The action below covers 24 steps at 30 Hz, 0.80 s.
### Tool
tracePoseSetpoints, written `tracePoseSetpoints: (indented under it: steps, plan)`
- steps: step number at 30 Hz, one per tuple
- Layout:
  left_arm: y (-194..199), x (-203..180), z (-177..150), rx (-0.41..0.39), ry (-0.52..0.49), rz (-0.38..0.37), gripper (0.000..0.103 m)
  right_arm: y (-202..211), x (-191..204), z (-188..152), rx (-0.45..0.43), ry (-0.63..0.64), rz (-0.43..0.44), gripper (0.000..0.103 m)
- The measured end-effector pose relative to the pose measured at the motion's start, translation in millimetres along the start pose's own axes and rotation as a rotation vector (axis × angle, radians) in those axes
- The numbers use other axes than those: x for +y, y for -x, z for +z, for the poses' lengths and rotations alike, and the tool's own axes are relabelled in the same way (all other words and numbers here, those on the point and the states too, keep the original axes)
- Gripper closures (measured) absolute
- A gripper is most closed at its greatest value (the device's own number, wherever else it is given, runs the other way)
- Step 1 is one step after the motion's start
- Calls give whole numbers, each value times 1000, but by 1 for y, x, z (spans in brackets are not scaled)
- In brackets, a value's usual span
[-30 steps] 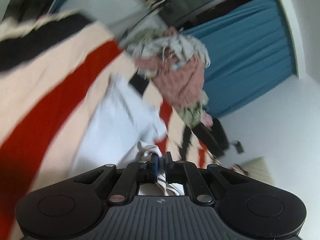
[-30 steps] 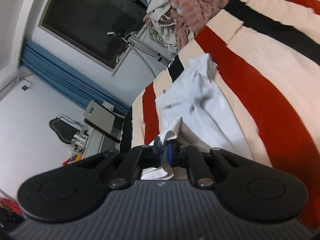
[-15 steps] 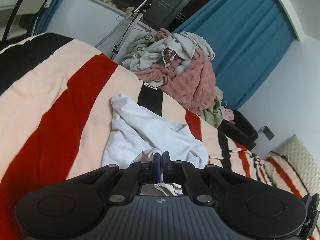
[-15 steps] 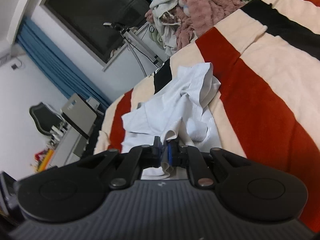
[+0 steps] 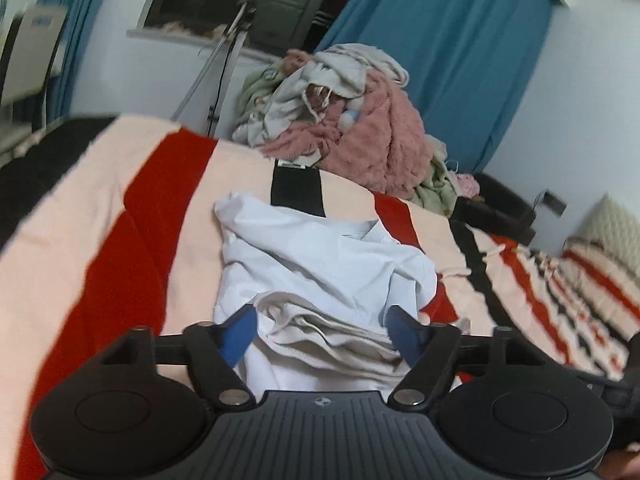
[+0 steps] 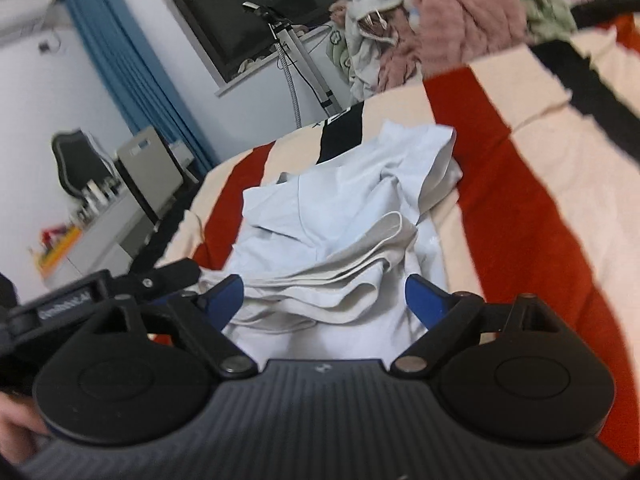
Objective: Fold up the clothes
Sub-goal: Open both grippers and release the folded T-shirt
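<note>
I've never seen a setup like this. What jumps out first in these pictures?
Probably the crumpled pale blue shirt lying in the middle of a bed, on a blanket boldly striped in red, cream and black. At the bottom of each view a black hand-held gripper, left and right, is spread wide open just short of the shirt's near edge. Behind, a heap of laundry topped with fluffy pink fabric sits before blue curtains.

One pale blue shirt (image 5: 320,256), crumpled on one striped blanket (image 5: 100,216). One clothes pile (image 5: 352,120) behind. Two grippers: left (image 5: 322,330), right (image 6: 326,298), both spread wide. Two blue curtains, one tripod (image 6: 296,64), one chair (image 6: 76,160).
</note>
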<state>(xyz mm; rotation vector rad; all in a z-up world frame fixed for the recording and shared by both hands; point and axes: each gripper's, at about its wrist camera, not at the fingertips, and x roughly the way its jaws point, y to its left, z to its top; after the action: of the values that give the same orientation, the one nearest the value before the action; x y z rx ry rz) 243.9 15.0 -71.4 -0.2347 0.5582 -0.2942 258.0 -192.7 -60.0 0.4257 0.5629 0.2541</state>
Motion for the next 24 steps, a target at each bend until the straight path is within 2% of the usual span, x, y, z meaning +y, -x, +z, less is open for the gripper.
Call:
tracePoseSetpoints:
  steps: [6,12,15,18,19,20,21,22,24]
  plan:
    - [52,-15,-5,-49,-53,34,14,51,19,-4,-91,97,-73,14]
    - [107,-25,-11,-100,-89,63,11,104,39,-17,-165,171,-132,14]
    - [131,-30,-23,-114,-89,75,10,126,47,-27,-195,202,-138,14]
    - [145,-31,-36,-93,-53,61,9,142,53,-37,-214,221,-153,15]
    - [150,-31,-40,-85,-40,55,9,147,55,-40,-217,227,-161,26]
    - [153,-32,-45,-74,-35,48,9,150,56,-43,-219,233,-170,47]
    - [156,-33,-51,-62,-33,40,9,153,57,-45,-218,233,-181,55]
    - [157,-35,-56,-49,-32,33,9,154,59,-46,-215,229,-194,59]
    - [158,-38,-66,-19,-25,18,9,157,57,-47,-215,203,-177,58]
